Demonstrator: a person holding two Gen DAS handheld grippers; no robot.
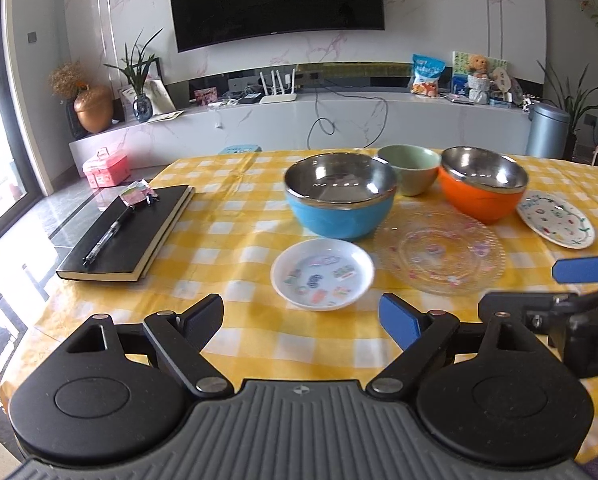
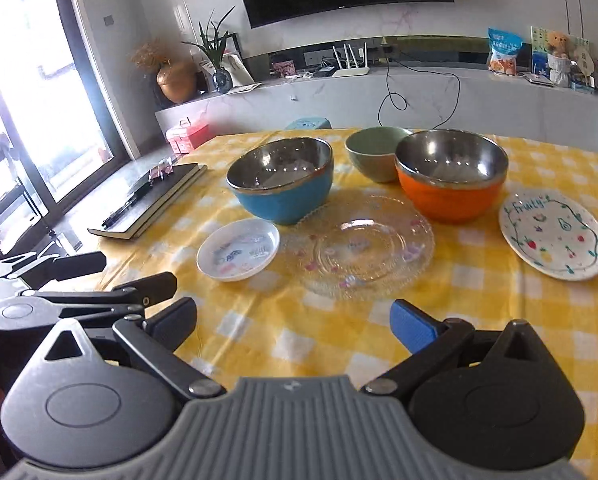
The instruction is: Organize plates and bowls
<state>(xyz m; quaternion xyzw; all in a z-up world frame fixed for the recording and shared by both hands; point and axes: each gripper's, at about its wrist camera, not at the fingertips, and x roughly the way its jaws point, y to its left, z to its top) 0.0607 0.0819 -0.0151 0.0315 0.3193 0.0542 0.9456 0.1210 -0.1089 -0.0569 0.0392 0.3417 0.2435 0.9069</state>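
My left gripper (image 1: 301, 314) and right gripper (image 2: 293, 322) hover unclenched (holding nothing) before the blue bowl (image 1: 341, 196), orange bowl (image 2: 451, 176) and green bowl (image 2: 373, 154), each without contents.

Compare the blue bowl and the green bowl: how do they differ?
The blue bowl is wider, with a shiny steel lining; the green bowl is smaller and plain green inside. The blue bowl stands nearer the grippers, the green bowl behind, beside the orange bowl. Both stand upright and empty.

Blue bowl (image 1: 340, 196) and orange bowl (image 1: 482, 184): shiny metal inside. Clear plate (image 1: 443, 249) looked like ribbed glass. Green bowl (image 1: 410, 169) matt. Small white dish (image 1: 322, 273) glossy. Checked tablecloth (image 1: 235, 216) smooth, slight sheen.
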